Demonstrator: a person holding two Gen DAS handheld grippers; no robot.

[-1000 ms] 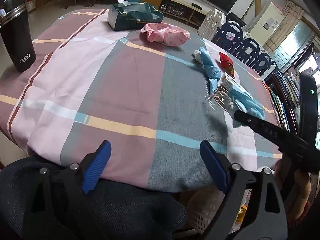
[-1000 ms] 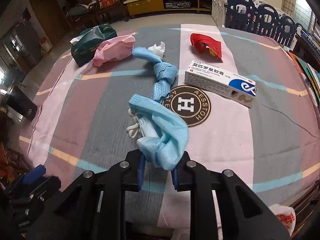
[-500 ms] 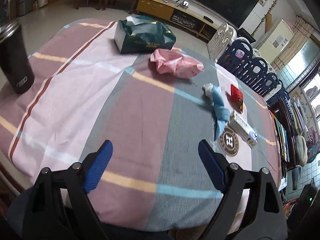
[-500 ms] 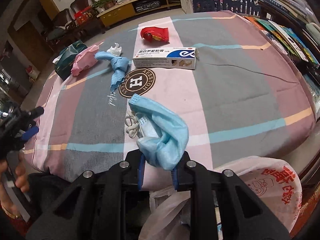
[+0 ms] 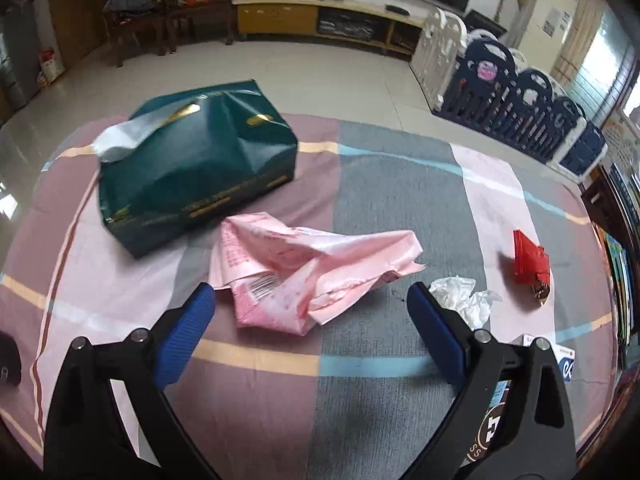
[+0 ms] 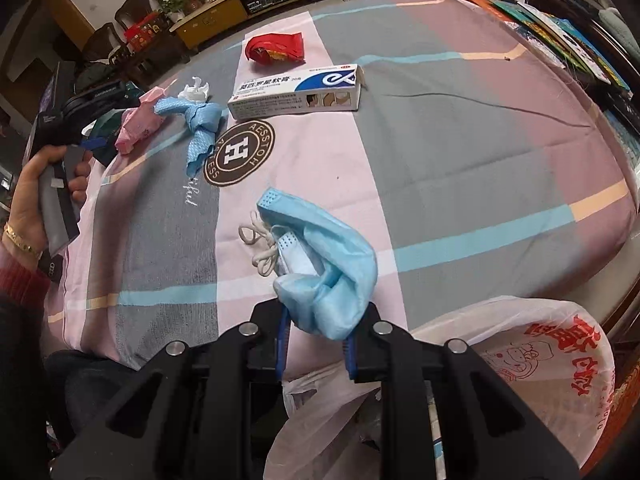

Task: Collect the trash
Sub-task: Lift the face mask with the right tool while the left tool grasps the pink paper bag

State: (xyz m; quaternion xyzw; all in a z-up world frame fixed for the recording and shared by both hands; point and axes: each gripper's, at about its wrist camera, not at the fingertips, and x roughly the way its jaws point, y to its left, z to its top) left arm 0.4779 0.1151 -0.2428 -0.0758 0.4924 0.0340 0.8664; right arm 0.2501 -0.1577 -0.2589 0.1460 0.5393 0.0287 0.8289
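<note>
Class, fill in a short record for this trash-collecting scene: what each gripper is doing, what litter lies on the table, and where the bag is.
right gripper: shut on blue face mask
left gripper: jaws opening, nothing between them, above pink wrapper
other litter: white tissue, red packet, knotted blue cloth
bag: white plastic bag, off the near table edge

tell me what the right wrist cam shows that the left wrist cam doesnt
Only the right wrist view: the right gripper shut on a blue face mask, the white trash bag below the table edge, the knotted blue cloth, and the hand holding the left gripper.

Only the left wrist view: the left gripper, its jaws opening with nothing between them, close over the pink bag.

Both: the pink bag, white tissue, red wrapper, green tissue pack, the ointment box.
</note>
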